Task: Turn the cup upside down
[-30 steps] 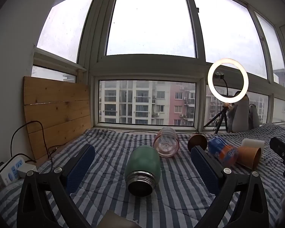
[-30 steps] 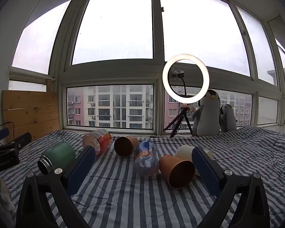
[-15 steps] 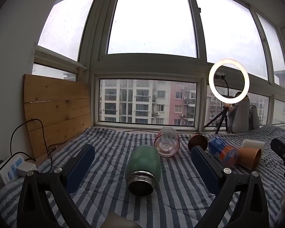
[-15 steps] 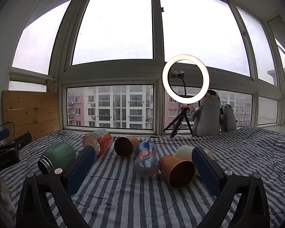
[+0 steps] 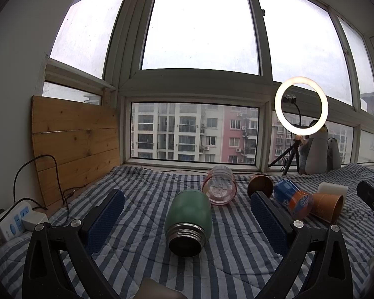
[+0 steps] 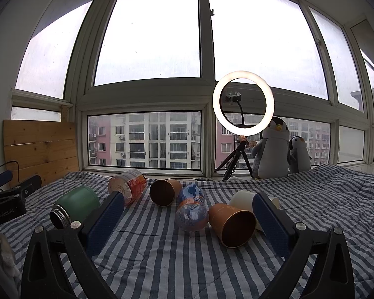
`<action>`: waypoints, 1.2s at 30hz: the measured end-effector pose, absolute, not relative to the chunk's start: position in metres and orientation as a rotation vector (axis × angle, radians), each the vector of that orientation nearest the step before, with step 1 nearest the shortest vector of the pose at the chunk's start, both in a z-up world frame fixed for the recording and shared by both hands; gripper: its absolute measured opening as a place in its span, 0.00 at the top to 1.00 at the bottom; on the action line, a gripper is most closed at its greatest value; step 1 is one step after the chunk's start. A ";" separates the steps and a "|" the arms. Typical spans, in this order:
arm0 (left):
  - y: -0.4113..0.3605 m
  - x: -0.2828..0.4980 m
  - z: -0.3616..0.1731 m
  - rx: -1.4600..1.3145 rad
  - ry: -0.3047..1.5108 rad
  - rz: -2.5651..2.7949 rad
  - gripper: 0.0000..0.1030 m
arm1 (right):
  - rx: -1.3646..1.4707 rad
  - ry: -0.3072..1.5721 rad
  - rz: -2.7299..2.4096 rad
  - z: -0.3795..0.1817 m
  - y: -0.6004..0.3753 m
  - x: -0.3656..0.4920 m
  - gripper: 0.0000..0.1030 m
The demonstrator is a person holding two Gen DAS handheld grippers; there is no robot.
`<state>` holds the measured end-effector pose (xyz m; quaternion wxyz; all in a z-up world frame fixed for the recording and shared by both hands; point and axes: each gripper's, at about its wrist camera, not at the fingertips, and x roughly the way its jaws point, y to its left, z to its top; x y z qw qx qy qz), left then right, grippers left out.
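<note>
Six cups lie sideways; the green cup sits at twelve o'clock between the left gripper, spread wide like the right gripper, so close squarely around its body.

Green cup, blue-white striped quilt

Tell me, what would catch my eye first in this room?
Probably the glowing ring light on its tripod at the window, with two plush penguins beside it. Next, the cups lying on their sides on the striped blanket, the green one lying between the open left gripper fingers.
</note>
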<state>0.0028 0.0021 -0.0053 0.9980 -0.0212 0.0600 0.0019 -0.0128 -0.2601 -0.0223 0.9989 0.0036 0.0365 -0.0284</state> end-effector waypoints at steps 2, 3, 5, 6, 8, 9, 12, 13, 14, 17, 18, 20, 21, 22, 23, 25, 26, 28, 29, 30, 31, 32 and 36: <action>0.002 0.003 -0.005 -0.043 0.121 0.004 0.01 | 0.007 0.073 -0.057 -0.023 -0.260 -0.012 0.01; 0.002 0.003 -0.005 -0.042 0.122 0.004 0.01 | 0.008 0.073 -0.057 -0.023 -0.260 -0.012 0.01; 0.003 0.003 -0.006 -0.043 0.123 0.005 0.01 | 0.008 0.073 -0.056 -0.023 -0.260 -0.012 0.01; 0.002 0.003 -0.006 -0.043 0.123 0.005 0.01 | 0.008 0.075 -0.056 -0.023 -0.260 -0.012 0.01; 0.003 0.003 -0.006 -0.043 0.123 0.005 0.01 | 0.008 0.076 -0.057 -0.021 -0.260 -0.011 0.01; 0.003 0.003 -0.006 -0.043 0.123 0.006 0.01 | 0.009 0.076 -0.057 -0.020 -0.260 -0.011 0.01; 0.003 0.003 -0.006 -0.044 0.124 0.006 0.01 | 0.007 0.077 -0.057 -0.021 -0.259 -0.011 0.01; 0.003 0.003 -0.006 -0.045 0.124 0.006 0.01 | 0.008 0.076 -0.057 -0.022 -0.260 -0.012 0.01; 0.003 0.003 -0.006 -0.046 0.124 0.006 0.01 | 0.009 0.076 -0.057 -0.022 -0.261 -0.012 0.01; 0.003 0.002 -0.006 -0.046 0.125 0.006 0.01 | 0.010 0.075 -0.057 -0.022 -0.261 -0.012 0.01; 0.003 0.002 -0.006 -0.046 0.124 0.007 0.01 | 0.010 0.076 -0.058 -0.021 -0.261 -0.011 0.01; 0.003 0.003 -0.006 -0.046 0.126 0.006 0.01 | 0.010 0.075 -0.057 -0.022 -0.261 -0.012 0.01; 0.003 0.003 -0.006 -0.046 0.126 0.007 0.01 | 0.010 0.075 -0.057 -0.022 -0.261 -0.012 0.01; 0.004 0.003 -0.006 -0.046 0.126 0.006 0.01 | 0.010 0.076 -0.057 -0.023 -0.260 -0.012 0.01; 0.004 0.003 -0.005 -0.046 0.126 0.006 0.01 | 0.010 0.077 -0.058 -0.023 -0.260 -0.012 0.01; 0.004 0.003 -0.005 -0.046 0.126 0.007 0.01 | 0.010 0.077 -0.058 -0.023 -0.261 -0.012 0.01; 0.004 0.003 -0.005 -0.046 0.127 0.007 0.01 | 0.010 0.077 -0.058 -0.023 -0.261 -0.012 0.01; 0.004 0.004 -0.005 -0.046 0.130 0.006 0.01 | 0.011 0.080 -0.057 -0.026 -0.263 -0.009 0.01; 0.004 0.005 -0.005 -0.045 0.132 0.006 0.01 | 0.012 0.082 -0.057 -0.026 -0.263 -0.009 0.01; 0.004 0.004 -0.005 -0.044 0.132 0.006 0.01 | 0.013 0.082 -0.057 -0.026 -0.263 -0.009 0.01; 0.004 0.004 -0.005 -0.044 0.133 0.006 0.01 | 0.013 0.081 -0.058 -0.026 -0.263 -0.009 0.01; 0.004 0.004 -0.005 -0.044 0.135 0.007 0.01 | 0.012 0.082 -0.057 -0.026 -0.262 -0.009 0.01; 0.003 0.008 -0.005 -0.045 0.151 0.004 0.01 | 0.012 0.089 -0.056 -0.027 -0.262 -0.009 0.01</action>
